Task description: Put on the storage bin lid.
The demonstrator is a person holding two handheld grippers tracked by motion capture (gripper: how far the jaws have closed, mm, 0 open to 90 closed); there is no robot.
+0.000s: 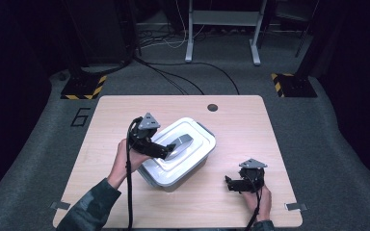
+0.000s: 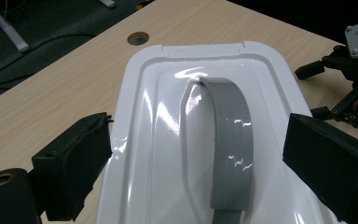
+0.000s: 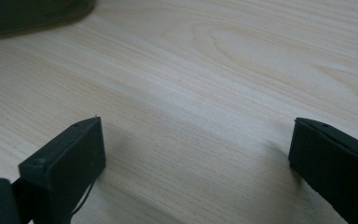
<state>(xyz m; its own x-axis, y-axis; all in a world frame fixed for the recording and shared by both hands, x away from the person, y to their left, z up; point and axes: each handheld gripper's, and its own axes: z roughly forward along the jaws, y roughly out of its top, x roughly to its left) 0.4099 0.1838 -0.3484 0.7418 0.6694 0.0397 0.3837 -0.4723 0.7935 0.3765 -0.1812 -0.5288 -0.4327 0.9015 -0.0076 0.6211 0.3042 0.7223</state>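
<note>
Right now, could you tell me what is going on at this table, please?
A person works at a wooden table with tongs in each hand. The left tongs hang open over a white lidded box, their black pads on either side of the lid's grey handle without pressing on it. The lid sits closed on the box. The right tongs rest open near the table's near right corner, nothing between them.

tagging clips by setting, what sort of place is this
Probably a lab or recording studio: a wooden table on grey carpet, hazard-striped stand bases, loose cables, and a white lidded box laid out for handling.
</note>
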